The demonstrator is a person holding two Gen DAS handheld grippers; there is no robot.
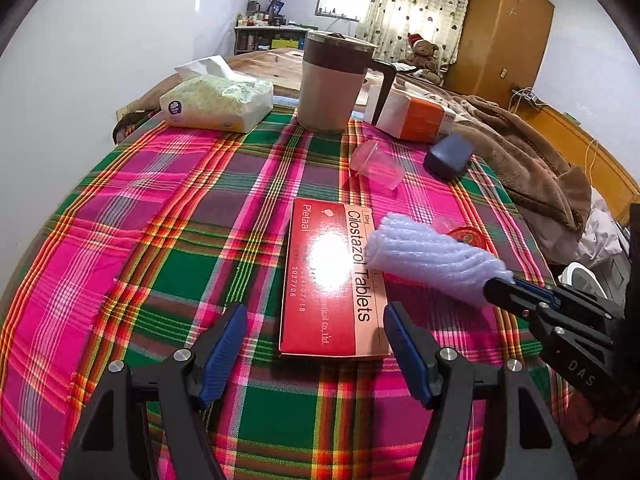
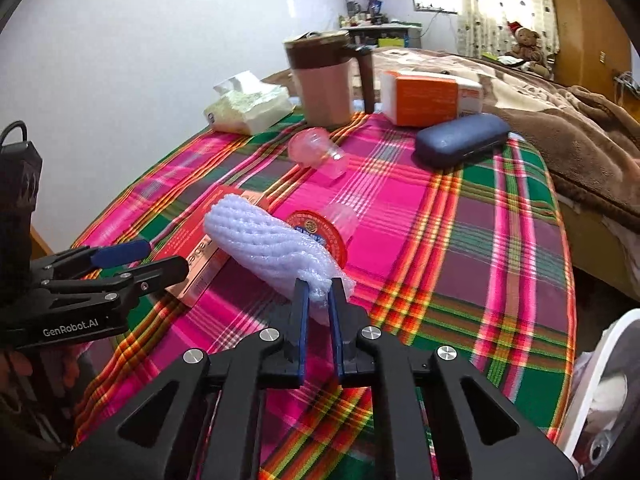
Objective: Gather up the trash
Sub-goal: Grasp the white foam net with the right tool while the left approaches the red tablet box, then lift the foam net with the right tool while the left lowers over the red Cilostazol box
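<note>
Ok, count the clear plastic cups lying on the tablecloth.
2. One clear plastic cup lies on its side in front of the mug. The other cup, with a red lid, lies just behind the foam net pinched by the right hand-held gripper. Others may be hidden.

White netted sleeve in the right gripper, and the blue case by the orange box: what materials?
White netted sleeve: looks like soft expanded foam mesh, matte and slightly translucent; the open lattice squashes where the right gripper pinches it. Blue case: probably hard-shelled with a matte, faintly textured cover, leatherette or fabric; a dark seam runs along its side.
</note>
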